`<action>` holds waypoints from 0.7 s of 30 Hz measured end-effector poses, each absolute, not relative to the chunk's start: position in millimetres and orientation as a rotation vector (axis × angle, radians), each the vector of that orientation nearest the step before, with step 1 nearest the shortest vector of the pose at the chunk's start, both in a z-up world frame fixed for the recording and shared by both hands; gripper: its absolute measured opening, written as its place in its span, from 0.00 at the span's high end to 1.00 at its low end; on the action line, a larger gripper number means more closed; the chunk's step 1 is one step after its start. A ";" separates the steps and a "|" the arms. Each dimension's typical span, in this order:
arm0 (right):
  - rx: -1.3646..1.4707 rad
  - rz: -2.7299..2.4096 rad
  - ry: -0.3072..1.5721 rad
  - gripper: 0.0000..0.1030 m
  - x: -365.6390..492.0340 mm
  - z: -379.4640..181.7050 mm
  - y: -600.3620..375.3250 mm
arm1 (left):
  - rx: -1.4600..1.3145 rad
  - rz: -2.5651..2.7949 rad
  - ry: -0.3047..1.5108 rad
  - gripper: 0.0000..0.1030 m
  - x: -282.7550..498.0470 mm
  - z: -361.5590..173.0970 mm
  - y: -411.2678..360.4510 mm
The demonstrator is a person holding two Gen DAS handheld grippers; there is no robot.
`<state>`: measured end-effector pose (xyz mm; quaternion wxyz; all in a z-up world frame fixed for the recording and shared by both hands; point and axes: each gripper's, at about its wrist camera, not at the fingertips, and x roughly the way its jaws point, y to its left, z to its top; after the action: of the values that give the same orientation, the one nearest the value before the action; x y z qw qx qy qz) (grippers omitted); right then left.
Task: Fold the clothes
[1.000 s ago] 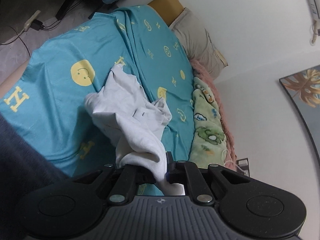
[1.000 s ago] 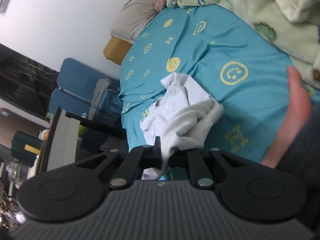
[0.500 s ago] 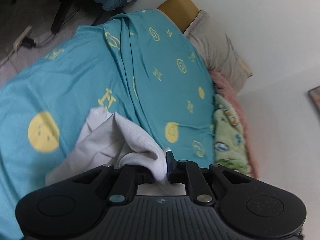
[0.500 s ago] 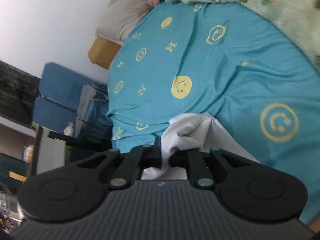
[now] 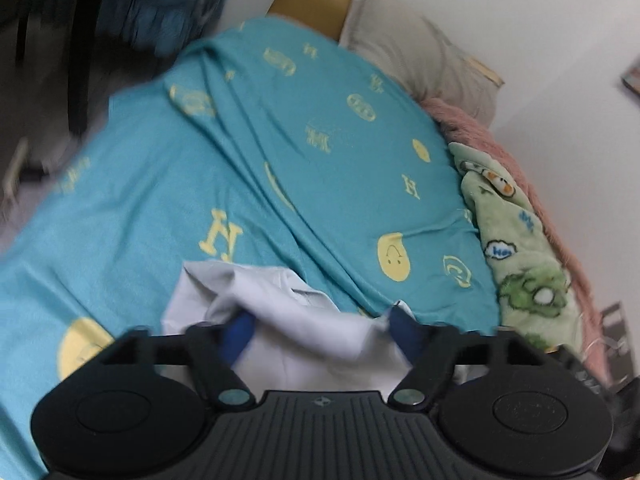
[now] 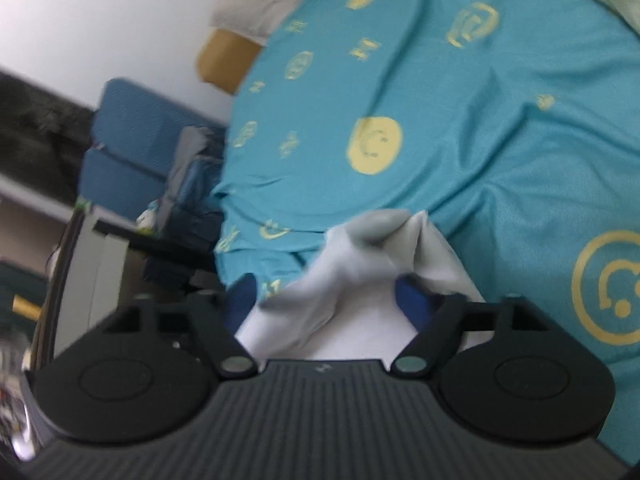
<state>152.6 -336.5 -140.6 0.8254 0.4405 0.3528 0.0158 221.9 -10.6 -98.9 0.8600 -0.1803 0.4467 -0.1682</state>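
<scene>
The left claw [image 5: 322, 330] has its two blue-padded fingers [image 5: 238, 336] spread wide apart, gripping nothing. A white garment [image 5: 304, 328] lies bunched between and beneath them, its cloth rising in a soft hump between the pads. The right claw [image 6: 326, 302] is spread wide in the same way, with the white garment [image 6: 360, 280] crumpled between its blue fingers [image 6: 412, 304] and peaking in a ridge just ahead of them. Neither claw is pinching the fabric.

The garment rests on a bed covered by a teal sheet [image 5: 320, 168] printed with yellow smiley faces and letters. Beyond it, along the wall side, lie a green cartoon blanket [image 5: 516, 240], a pink fleecy throw [image 5: 492, 140] and a beige pillow [image 5: 424, 56]. Both views are blurred by motion.

The garment looks set down in a heap, so the step in hand is probably to find edges and spread it flat. To do that well, each claw should seek a clear hem or corner rather than the middle of the bunch, close on a single layer, and draw the two grips apart across the open sheet. Closing on the central hump would likely catch several layers and keep the wrinkles.
</scene>
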 end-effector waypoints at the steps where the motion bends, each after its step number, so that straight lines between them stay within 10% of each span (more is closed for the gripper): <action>1: 0.895 0.049 0.728 0.23 147.4 -134.5 -334.2 | -0.329 -0.359 0.908 0.16 215.1 -96.3 -14.1; 5: 0.635 0.032 0.659 0.28 131.4 -113.5 -316.7 | -0.162 -0.371 0.839 0.09 194.3 -94.1 -29.0; 10: 0.520 0.049 0.735 0.70 147.4 -130.8 -309.1 | -0.062 -0.378 0.846 0.09 191.4 -117.3 -44.4; 21: 0.307 -0.035 0.776 0.73 192.7 -179.6 -292.1 | 0.022 -0.364 0.895 0.06 216.5 -167.9 -49.6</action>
<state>192.7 -292.1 -179.6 0.9141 0.1491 0.3768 -0.0169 216.5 -49.6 -167.9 0.8855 0.0106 0.4302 -0.1750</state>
